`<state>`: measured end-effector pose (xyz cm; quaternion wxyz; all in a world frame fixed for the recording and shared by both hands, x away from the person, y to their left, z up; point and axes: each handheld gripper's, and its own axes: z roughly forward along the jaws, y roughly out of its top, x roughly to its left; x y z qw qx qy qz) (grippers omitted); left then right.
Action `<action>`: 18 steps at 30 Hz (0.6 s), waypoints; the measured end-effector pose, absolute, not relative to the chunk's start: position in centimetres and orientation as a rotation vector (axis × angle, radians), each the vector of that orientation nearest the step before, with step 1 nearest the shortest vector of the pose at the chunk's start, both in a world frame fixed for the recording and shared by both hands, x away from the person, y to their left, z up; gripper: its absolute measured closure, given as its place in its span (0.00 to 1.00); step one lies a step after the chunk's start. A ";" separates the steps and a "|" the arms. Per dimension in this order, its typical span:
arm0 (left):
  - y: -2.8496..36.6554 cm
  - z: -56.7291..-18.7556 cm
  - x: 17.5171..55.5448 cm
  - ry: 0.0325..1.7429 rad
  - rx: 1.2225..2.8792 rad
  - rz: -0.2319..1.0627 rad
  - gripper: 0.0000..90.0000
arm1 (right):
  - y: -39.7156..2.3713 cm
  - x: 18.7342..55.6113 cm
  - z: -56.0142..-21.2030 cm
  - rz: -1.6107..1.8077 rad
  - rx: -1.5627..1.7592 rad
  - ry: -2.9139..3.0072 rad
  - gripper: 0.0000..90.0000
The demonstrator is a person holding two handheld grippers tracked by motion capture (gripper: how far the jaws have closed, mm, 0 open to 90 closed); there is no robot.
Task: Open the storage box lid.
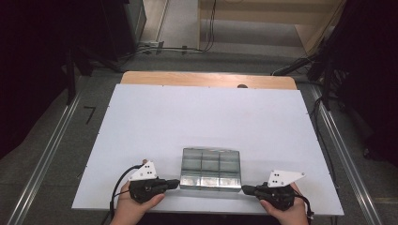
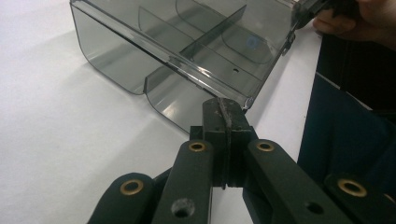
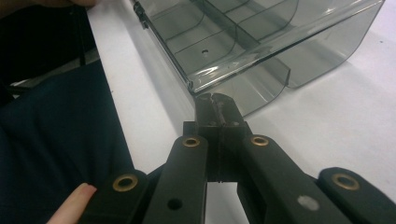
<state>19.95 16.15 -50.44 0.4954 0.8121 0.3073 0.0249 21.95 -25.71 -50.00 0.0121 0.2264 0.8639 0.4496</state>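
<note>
The clear divided tray (image 1: 210,168) is lying between both closed, empty tongs; left tongs (image 1: 174,183) and right tongs (image 1: 246,189) are flanking its near corners equally.

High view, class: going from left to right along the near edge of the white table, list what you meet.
Left claw with its grey plate → clear divided organizer tray → right claw with its grey plate.
</note>
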 end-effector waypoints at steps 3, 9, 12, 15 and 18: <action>16.1 -50.4 19.9 0.742 1.968 0.060 1.00 | -25.6 21.9 -49.9 1.409 0.706 2.685 0.99; 16.1 -50.5 19.9 0.737 1.970 0.060 1.00 | -25.6 21.9 -49.8 1.423 0.707 2.673 0.99; 16.2 -50.5 19.9 0.732 1.972 0.055 1.00 | -25.6 21.9 -49.8 1.419 0.705 2.672 0.99; 16.2 -50.5 19.9 0.731 1.969 0.049 1.00 | -25.6 21.9 -49.8 1.424 0.710 2.665 0.99; 16.2 -50.5 19.9 0.727 1.963 0.043 1.00 | -25.6 21.9 -49.8 1.427 0.715 2.664 0.99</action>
